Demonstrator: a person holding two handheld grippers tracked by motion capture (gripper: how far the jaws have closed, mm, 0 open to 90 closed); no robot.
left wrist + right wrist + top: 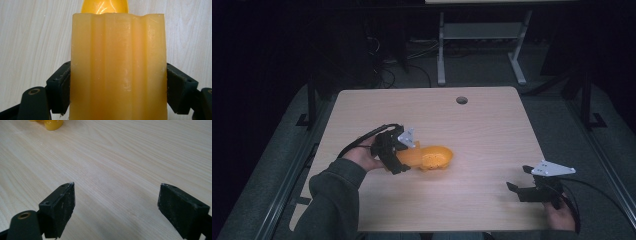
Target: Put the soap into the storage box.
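Table (492, 130): light wood-grain top, taking up the middle of the high view, with a round cable hole (461, 100) near its far edge, upper centre of the frame. The floor around it is dark; a pale desk frame (482, 40) stands beyond, at the top of the frame, with cables on the floor to its left.

Orange scoop (429, 157): it lies on the table left of centre in the high view, bowl end pointing toward the frame's right, broad ribbed handle toward your left hand. In the left gripper view the handle (117, 67) fills the middle of the frame, pale waxy orange with lengthwise ridges, and the glossy bowl peeks over its top edge.

Left gripper (399, 152): your jaws are clamped on the scoop's handle, one pad pressed against each side of it (seen plainly in the left gripper view).

Right gripper (519, 179): lower right of the high view, well apart from the scoop, jaws spread wide with bare table between them. In the right gripper view the scoop (53, 124) shows as a small orange shape at the upper left edge; nothing lies between it and your jaws.

Markings: no label, brand or writing can be read on any item.
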